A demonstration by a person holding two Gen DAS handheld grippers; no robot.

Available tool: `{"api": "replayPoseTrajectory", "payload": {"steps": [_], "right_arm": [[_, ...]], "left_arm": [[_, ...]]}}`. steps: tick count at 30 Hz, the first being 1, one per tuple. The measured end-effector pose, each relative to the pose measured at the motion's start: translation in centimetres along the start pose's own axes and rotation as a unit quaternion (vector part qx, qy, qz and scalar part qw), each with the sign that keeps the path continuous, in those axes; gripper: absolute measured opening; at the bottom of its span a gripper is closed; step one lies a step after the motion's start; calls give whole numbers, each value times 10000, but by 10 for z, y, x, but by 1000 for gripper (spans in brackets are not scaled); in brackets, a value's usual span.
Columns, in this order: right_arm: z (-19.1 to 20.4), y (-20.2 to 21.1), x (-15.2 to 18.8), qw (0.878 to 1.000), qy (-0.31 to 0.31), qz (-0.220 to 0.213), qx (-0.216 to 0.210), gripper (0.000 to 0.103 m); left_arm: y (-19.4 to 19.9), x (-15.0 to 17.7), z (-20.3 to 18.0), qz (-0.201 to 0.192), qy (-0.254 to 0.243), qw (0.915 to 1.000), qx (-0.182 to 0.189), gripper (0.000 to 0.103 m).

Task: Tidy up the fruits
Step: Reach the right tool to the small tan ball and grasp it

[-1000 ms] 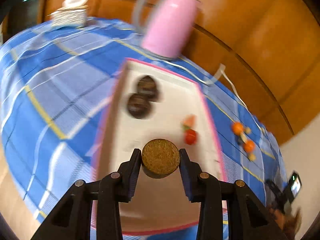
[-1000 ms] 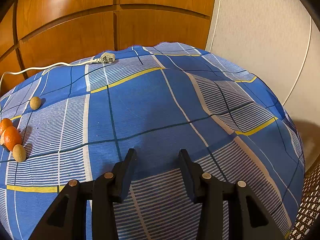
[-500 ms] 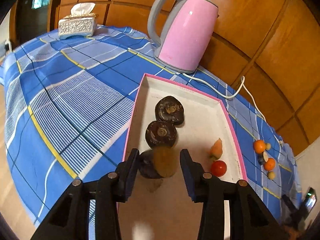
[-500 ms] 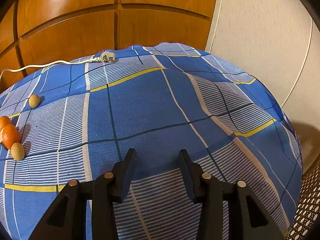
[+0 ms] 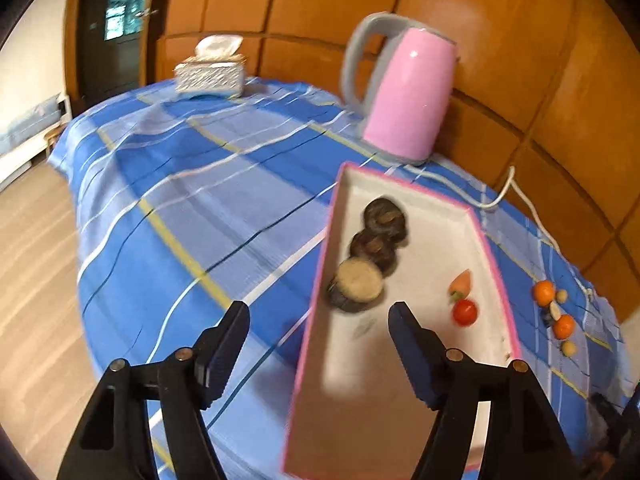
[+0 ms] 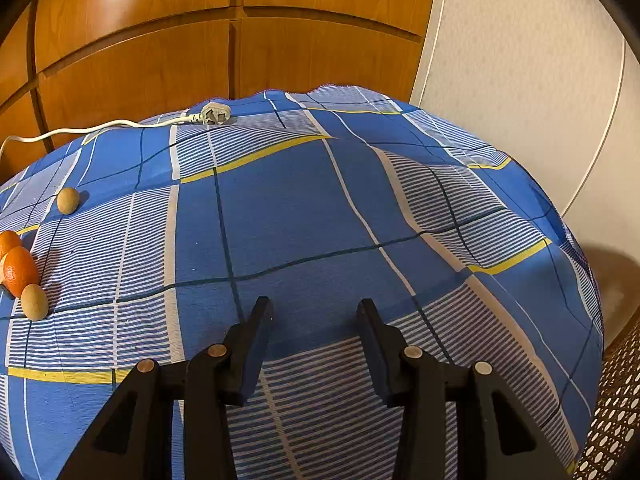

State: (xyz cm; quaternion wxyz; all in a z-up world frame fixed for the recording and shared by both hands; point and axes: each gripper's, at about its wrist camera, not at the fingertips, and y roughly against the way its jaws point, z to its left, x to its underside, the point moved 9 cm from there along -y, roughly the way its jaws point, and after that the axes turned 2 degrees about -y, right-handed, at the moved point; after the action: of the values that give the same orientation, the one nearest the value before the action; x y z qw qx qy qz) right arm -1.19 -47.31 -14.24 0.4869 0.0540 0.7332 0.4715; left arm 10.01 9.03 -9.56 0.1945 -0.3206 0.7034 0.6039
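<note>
A: Where does the left tool (image 5: pixel 318 322) stand?

B: Over the near end of the pink-rimmed tray (image 5: pixel 498 268), its jaws opening wide with nothing between them. The tan-faced round fruit (image 5: pixel 357 285) lies in the tray just beyond the tips, touching the two dark round fruits (image 5: pixel 380 232) in a row along the tray's left wall.

A: And the rest?

B: A red tomato (image 5: pixel 465 312) and a pale strawberry-like piece (image 5: pixel 462 282) sit toward the tray's right side. The loose oranges (image 5: pixel 554 308) and small tan fruits (image 6: pixel 34 300) lie on the surface right of the tray — nearer the right tool (image 6: pixel 316 344), to its left.

A: The right tool's state?

B: Partly open, empty, hovering above bare cloth — I'd judge it better placed for the oranges
</note>
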Motion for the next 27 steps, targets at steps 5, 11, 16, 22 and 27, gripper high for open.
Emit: {"api": "replayPoseTrajectory", "payload": {"steps": [5,11,16,22,27], "right_arm": [[0,0,0,10000,8,30,-7,44],[20,8,-1,9978,132,336,-563,44],[83,31,3,9805,687,494,-1773,44],[153,55,4,9540,1432,523,-2582,44],[182,42,8,9482,1924,671,-2436,44]], "left_arm": [[-1,23,23,183,284,9991,-241,78],[-9,34,22,350,372,9985,-202,78],[-9,43,8,416,172,9989,-115,80],[-10,45,1,435,41,9990,-101,85],[-12,46,4,478,83,9988,-102,85]]}}
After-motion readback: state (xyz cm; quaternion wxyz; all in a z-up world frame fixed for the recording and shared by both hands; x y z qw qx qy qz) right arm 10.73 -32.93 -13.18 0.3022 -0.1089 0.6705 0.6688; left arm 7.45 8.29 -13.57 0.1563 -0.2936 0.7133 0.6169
